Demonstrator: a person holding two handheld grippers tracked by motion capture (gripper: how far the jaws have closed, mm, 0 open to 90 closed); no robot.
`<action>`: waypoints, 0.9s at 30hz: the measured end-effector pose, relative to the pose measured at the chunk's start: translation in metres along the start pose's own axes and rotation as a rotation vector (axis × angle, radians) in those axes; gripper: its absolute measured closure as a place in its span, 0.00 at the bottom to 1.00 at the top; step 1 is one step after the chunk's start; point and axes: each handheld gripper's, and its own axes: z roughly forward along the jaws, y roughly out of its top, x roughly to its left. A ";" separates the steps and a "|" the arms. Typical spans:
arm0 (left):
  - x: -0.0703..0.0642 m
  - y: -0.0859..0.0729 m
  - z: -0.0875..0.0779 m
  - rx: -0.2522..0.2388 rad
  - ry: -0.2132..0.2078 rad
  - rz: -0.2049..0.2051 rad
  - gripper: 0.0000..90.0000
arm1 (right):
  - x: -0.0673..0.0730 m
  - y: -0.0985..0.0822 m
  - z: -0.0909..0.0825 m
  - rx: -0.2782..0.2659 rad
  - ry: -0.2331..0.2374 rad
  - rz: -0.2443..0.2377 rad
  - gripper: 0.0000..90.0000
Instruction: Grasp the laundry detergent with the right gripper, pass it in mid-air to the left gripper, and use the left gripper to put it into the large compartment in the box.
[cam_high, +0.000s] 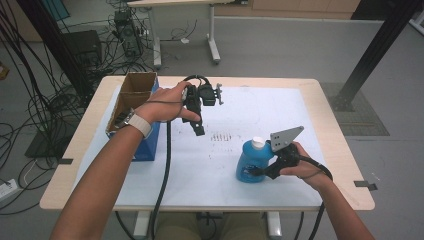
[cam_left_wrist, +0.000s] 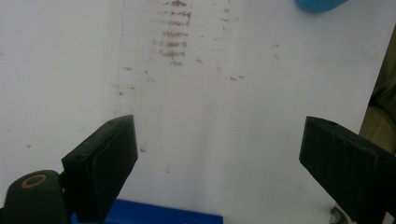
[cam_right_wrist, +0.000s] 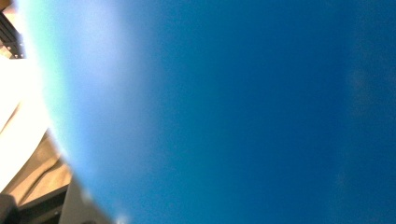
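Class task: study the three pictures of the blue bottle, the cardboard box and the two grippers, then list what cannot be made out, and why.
- Right gripper pads: in the high view the blue bottle hides their contact; the right gripper view is blurred blue.
- Bottle label: too small in the high view.
- Cardboard box contents: its walls and the left hand hide them.
- Left gripper: open, nothing between its jaws; the bottle is cut off by the top edge.

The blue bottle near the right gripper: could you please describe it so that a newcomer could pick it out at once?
Start from the white mat covering the table in the high view and look to its near right part. There the blue bottle stands upright, with the right gripper at its side. Its rounded blue body and white cap set it apart from the open cardboard-lined box at the left edge.
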 end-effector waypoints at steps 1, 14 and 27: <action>0.000 0.000 0.000 -0.001 -0.001 0.000 0.13 | 0.000 0.000 0.000 -0.001 0.001 0.001 0.38; 0.000 -0.001 0.000 -0.004 0.000 -0.002 0.13 | 0.000 -0.001 0.001 -0.009 0.003 0.004 0.39; 0.000 -0.002 0.000 -0.005 0.000 -0.006 0.13 | -0.001 -0.003 0.005 -0.025 0.009 -0.001 0.44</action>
